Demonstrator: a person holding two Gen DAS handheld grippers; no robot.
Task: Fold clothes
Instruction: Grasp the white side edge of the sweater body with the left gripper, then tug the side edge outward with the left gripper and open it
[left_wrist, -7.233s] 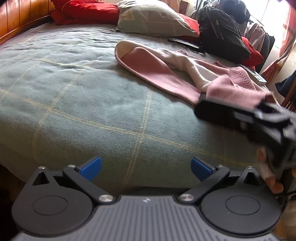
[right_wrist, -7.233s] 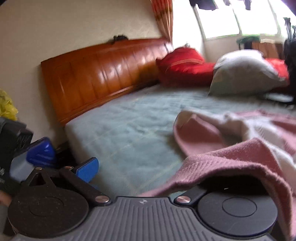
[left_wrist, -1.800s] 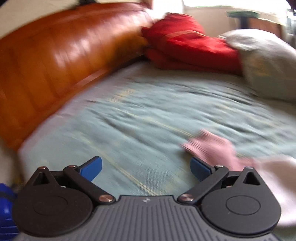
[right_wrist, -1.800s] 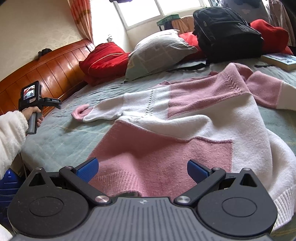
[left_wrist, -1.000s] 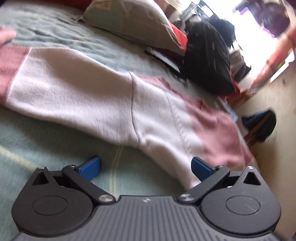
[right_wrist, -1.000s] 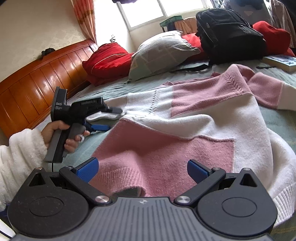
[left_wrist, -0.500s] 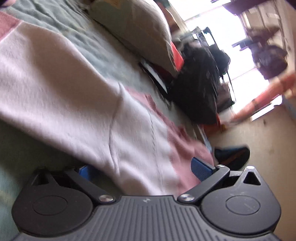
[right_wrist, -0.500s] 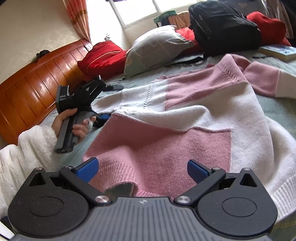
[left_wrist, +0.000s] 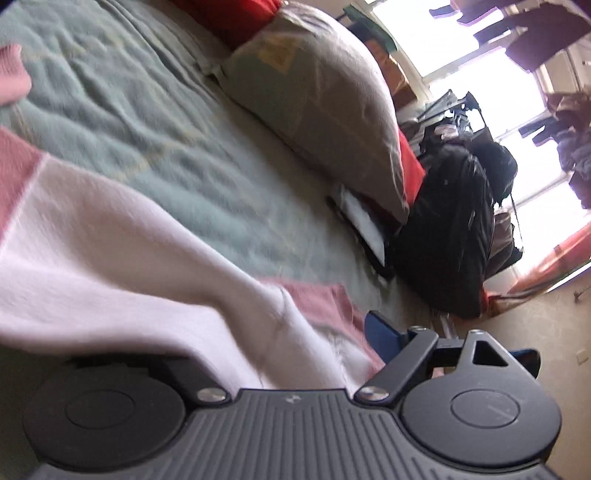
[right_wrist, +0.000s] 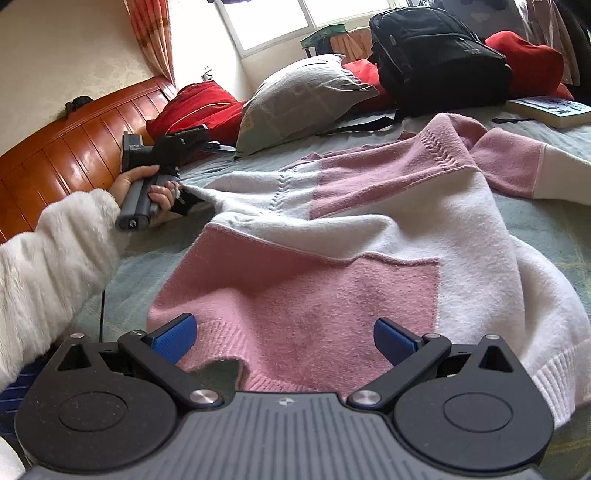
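A pink and white sweater (right_wrist: 295, 295) lies spread on the green blanket (right_wrist: 535, 229) of a bed. My right gripper (right_wrist: 282, 336) stands open just above its pink hem, with nothing between the pads. A hand in a white fleece sleeve (right_wrist: 55, 258) holds my left gripper (right_wrist: 205, 175) at the sweater's left sleeve, near the armpit. In the left wrist view the white sleeve (left_wrist: 110, 258) lies between the jaws of the left gripper (left_wrist: 280, 332) and hides its left finger. Those jaws are closing; the right pad (left_wrist: 380, 328) shows free beside the cloth.
A grey pillow (right_wrist: 299, 96), red cushions (right_wrist: 199, 107) and a black backpack (right_wrist: 436, 55) lie along the far side of the bed. A book (right_wrist: 550, 109) rests at the far right. A wooden headboard (right_wrist: 74, 147) bounds the left.
My left gripper has pushed forward onto the sleeve and rolled. The cloth now covers its left finger and the jaws stand narrower. The right gripper has stayed put.
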